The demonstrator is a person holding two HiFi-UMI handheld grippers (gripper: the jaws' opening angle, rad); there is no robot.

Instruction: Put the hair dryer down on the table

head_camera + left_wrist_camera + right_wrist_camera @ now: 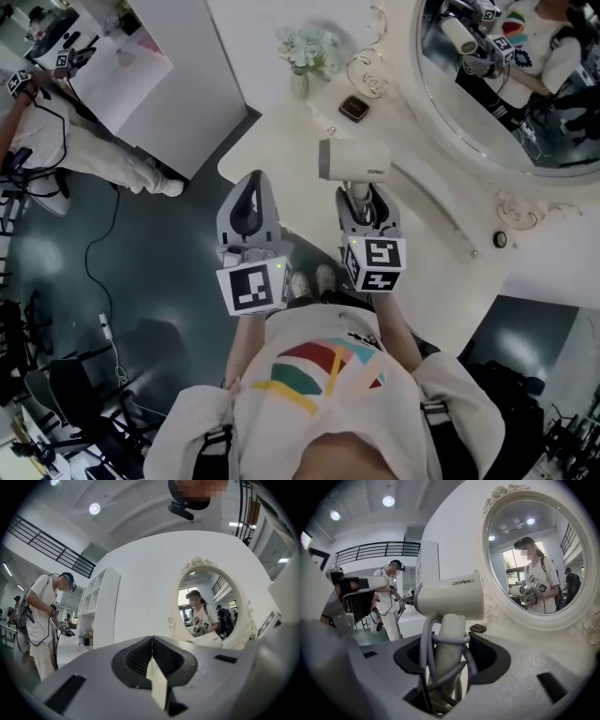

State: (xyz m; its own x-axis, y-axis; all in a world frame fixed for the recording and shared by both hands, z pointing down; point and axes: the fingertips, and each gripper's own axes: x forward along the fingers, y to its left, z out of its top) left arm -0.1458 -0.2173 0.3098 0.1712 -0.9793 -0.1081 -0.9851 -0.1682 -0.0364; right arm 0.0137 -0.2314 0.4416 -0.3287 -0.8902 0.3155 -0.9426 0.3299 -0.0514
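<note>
A cream hair dryer [354, 159] stands upright over the white vanity table [427, 220], its barrel level and pointing left. My right gripper [362, 199] is shut on its handle, with the grey cord wound around the handle between the jaws. In the right gripper view the hair dryer [451, 600] rises straight out of my right gripper [444, 667]. My left gripper [250, 184] hovers beside it to the left, over the table's edge, with its jaws together and nothing in them. In the left gripper view my left gripper [151, 654] shows its pads meeting.
A round ornate mirror [511, 89] lies at the table's far right. A vase of pale flowers [306, 52], a small dark box [353, 108] and a small round object [500, 239] sit on the table. Another person [66, 131] stands at the left by a white cabinet [164, 66].
</note>
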